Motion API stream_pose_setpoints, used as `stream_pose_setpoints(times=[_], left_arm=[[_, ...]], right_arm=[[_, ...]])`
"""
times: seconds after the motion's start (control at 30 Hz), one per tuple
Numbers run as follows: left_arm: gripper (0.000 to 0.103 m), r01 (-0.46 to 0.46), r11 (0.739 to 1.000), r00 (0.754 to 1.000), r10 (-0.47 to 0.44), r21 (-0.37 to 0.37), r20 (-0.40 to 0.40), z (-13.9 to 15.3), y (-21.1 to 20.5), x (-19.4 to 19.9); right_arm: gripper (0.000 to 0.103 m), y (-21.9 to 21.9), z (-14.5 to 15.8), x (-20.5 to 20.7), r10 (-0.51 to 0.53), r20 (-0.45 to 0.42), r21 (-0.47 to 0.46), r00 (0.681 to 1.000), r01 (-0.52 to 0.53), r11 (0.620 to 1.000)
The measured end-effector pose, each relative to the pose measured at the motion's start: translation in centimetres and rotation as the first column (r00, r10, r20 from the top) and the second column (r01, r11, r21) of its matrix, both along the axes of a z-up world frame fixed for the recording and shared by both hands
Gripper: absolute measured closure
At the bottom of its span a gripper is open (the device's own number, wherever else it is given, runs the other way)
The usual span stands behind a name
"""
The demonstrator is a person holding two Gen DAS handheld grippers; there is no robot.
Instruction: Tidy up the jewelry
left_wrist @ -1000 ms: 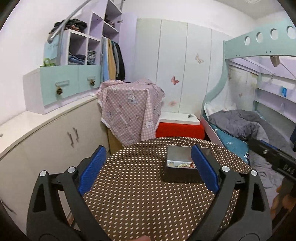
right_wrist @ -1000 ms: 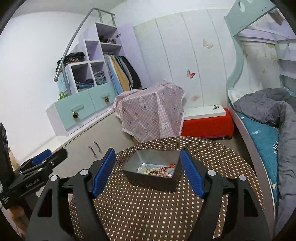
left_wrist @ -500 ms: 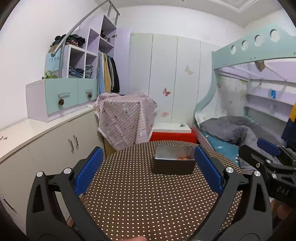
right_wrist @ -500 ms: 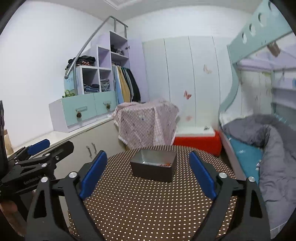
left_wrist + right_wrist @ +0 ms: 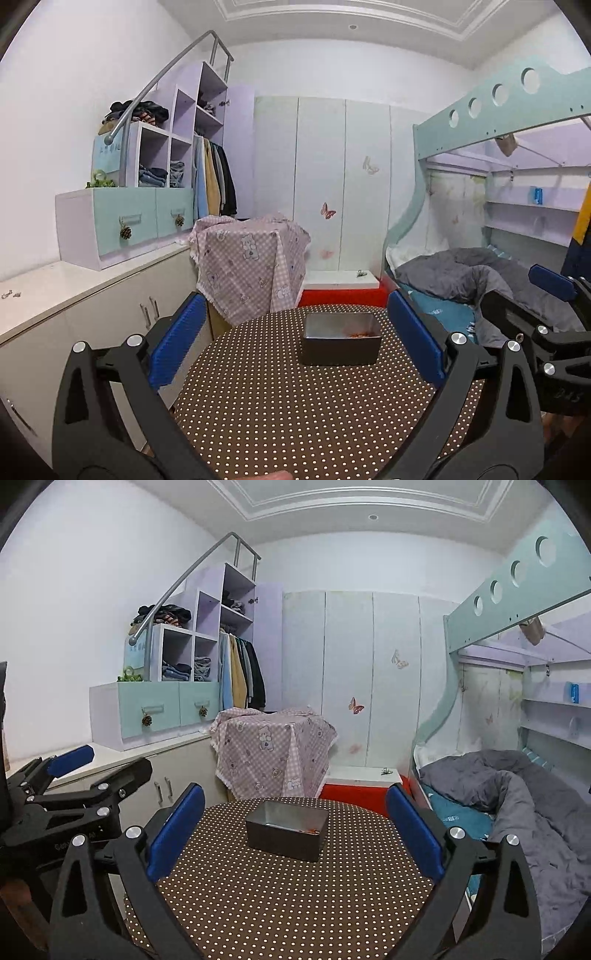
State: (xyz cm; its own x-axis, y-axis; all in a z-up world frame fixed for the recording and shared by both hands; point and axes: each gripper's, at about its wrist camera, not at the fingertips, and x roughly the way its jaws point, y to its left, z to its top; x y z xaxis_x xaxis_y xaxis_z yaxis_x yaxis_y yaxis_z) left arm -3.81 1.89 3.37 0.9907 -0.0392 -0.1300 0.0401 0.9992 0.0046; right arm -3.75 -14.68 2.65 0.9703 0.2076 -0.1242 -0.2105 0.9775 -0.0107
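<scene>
A dark metal box (image 5: pixel 340 339) stands on the far part of a round brown polka-dot table (image 5: pixel 295 406); it also shows in the right wrist view (image 5: pixel 287 830). A little orange jewelry (image 5: pixel 360 334) peeks over its rim at the right. My left gripper (image 5: pixel 295 343) is open and empty, held well back from the box. My right gripper (image 5: pixel 293 827) is open and empty, also back from the box. Each gripper shows at the edge of the other's view.
A white cabinet (image 5: pixel 92 295) with teal drawers runs along the left. A cloth-covered stand (image 5: pixel 251 258) and a red-and-white bench (image 5: pixel 340 291) sit behind the table. A bunk bed with a grey duvet (image 5: pixel 517 794) is at the right.
Both grippers have drawn back and tilted up from the box. The box looks smaller and farther, and its contents are mostly hidden behind its wall.
</scene>
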Motion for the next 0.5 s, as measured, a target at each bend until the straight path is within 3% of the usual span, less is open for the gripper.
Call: stream_pose_setpoints(times=[0.5], left_arm=[[0.006,0.053,0.999,0.994,-0.052,-0.006,0.099,0.6,-0.4,-1.8]], right_arm=[[0.008,-0.2,0.1,-2.0,-0.035,0.078,-0.025,0.996,0.037,0.999]])
